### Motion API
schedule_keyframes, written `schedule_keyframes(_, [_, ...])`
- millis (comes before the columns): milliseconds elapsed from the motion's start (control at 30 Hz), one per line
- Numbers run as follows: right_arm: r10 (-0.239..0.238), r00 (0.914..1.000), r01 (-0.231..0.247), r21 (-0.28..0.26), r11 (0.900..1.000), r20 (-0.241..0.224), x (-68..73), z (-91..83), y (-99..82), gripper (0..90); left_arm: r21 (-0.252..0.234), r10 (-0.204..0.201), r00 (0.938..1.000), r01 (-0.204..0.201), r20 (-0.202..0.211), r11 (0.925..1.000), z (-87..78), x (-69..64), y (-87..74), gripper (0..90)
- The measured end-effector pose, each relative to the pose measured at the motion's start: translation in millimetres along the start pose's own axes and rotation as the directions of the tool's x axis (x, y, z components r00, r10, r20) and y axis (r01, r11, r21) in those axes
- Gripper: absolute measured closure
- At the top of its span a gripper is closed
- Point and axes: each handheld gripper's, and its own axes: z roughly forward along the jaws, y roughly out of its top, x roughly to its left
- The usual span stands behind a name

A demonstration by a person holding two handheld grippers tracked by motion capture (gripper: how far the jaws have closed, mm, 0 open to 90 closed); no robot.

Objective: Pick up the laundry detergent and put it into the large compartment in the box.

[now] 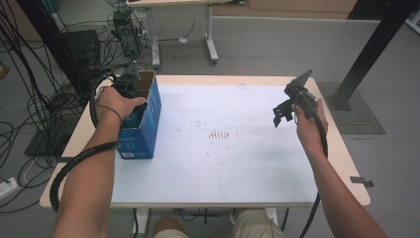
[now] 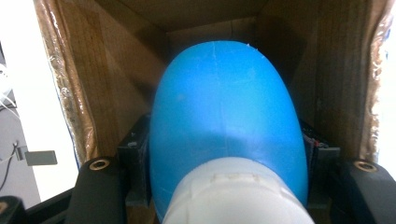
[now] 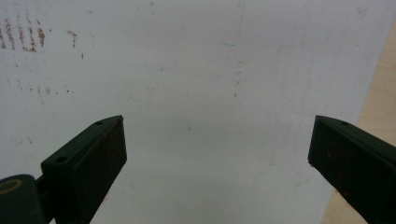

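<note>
Place: lab or test room.
Evidence: cable tangle (image 1: 29,99) on grey floor far left; black frame post (image 1: 376,44) far right; work table (image 1: 237,144).

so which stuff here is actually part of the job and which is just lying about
In the job:
- blue bottle with a white cap, clamped in the left gripper
- blue cardboard box the bottle sits inside
- right gripper, open and empty above the white mat

Lying about:
- brown stains on the mat
- cables on the floor
- second table behind
</note>
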Motion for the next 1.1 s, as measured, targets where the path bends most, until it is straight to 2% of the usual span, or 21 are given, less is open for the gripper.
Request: schedule_keyframes(1100, [-0.007,1.0000,0.007,-0.002,1.0000,0.001,2.4,0.7,0.8,4.3,-0.005,-0.004,1.0000,0.004,0.005,1.0000,0.2,1.4,-0.9,36.8])
